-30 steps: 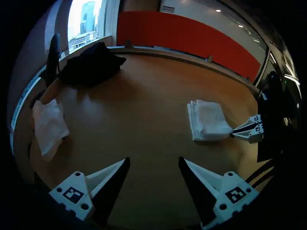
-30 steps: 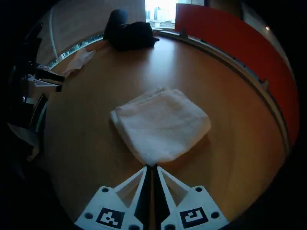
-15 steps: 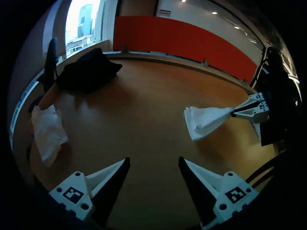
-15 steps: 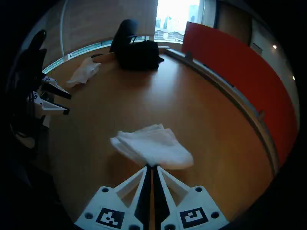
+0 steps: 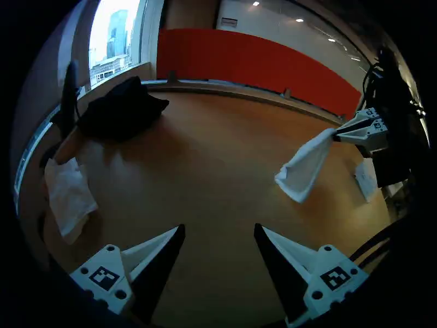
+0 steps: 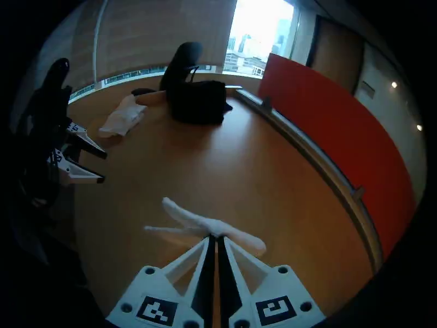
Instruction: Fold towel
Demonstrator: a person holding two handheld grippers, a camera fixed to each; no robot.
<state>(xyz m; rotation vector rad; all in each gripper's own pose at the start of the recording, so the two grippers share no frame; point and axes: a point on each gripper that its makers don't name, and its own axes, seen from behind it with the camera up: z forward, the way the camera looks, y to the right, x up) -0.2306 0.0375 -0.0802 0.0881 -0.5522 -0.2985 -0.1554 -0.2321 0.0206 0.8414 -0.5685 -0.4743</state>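
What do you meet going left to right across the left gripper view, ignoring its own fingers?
In order: crumpled white cloth → black bag → towel, hanging lifted → right hand-held gripper, shut on the towel's top corner.

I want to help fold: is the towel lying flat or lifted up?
Lifted: the right gripper pinches one end, and the towel dangles.

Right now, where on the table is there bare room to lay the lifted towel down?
The table is barest in its middle, bordered by the black bag, the red partition, the hanging towel and the open left tool. Another free strip runs along the partition beyond the right tool. Crowded: the corner holding the bag and a crumpled white cloth.
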